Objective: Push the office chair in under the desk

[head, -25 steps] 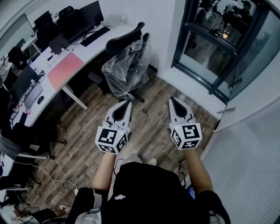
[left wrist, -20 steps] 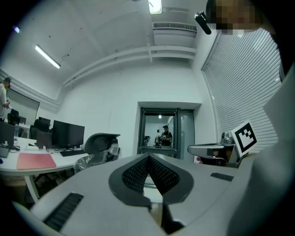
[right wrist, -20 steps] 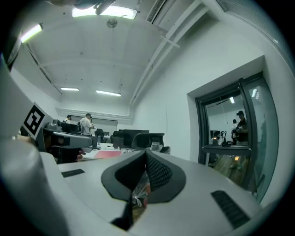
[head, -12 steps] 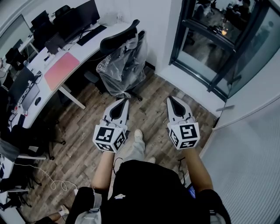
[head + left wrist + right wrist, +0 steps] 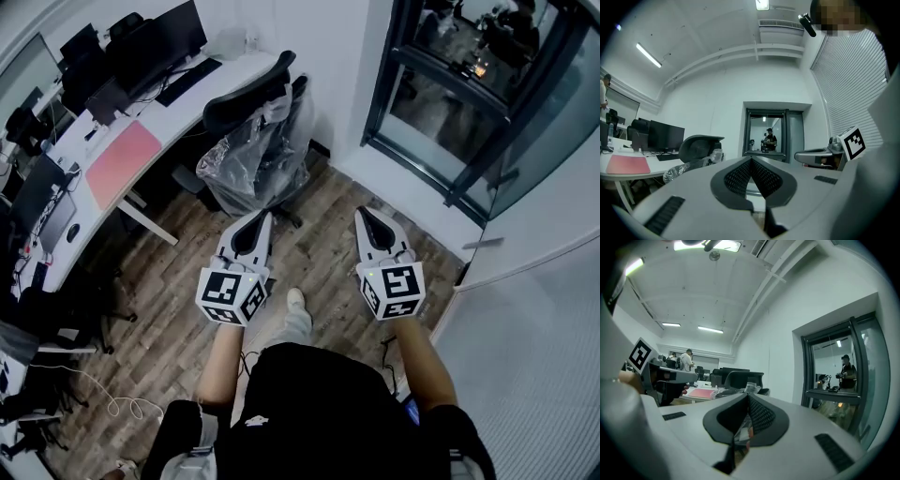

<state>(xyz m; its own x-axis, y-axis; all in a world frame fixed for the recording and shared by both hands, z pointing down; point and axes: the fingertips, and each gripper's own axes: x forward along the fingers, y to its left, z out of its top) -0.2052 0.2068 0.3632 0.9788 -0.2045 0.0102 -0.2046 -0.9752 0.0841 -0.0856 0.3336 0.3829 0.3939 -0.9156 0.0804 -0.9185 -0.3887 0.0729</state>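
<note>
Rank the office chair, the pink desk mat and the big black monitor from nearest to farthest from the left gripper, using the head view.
1. Office chair, just ahead of the left gripper.
2. Pink desk mat, on the desk to the left.
3. Big black monitor, at the desk's far end.

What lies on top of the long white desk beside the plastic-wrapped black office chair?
A pink desk mat, a black keyboard and black monitors. The black office chair covers part of its edge.

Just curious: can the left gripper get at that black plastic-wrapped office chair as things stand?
Probably yes: only bare wooden floor lies between the shut left gripper and the black plastic-wrapped office chair.
</note>
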